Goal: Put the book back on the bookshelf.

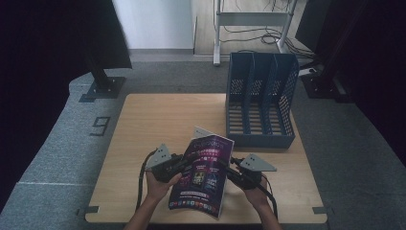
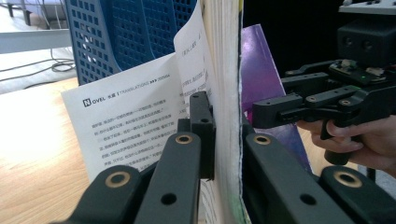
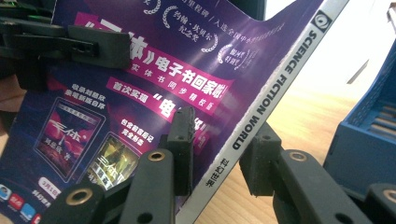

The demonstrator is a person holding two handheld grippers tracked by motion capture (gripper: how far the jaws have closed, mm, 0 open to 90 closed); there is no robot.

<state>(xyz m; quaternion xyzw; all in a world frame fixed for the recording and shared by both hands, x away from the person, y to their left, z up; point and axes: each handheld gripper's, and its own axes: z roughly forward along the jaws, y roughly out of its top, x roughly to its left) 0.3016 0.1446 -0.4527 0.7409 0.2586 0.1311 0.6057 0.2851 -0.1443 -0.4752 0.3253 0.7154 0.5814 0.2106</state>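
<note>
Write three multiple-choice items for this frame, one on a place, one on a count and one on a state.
1. Where does the blue file rack stand?
A. at the table's far right
B. at the near left corner
C. on the floor

2. How many compartments does the file rack have?
A. one
B. three
C. six

3. How is the magazine held?
A. flat on the table, untouched
B. standing inside the rack
C. lifted, each side gripped by a hand-held gripper

Answers:
1 A, the high view shows it on the table's far right part.
2 B, two dividers split it into three slots.
3 C, the left hand-held gripper clamps the page edge and the right hand-held gripper straddles the spine side, with the magazine raised above the table.
</note>
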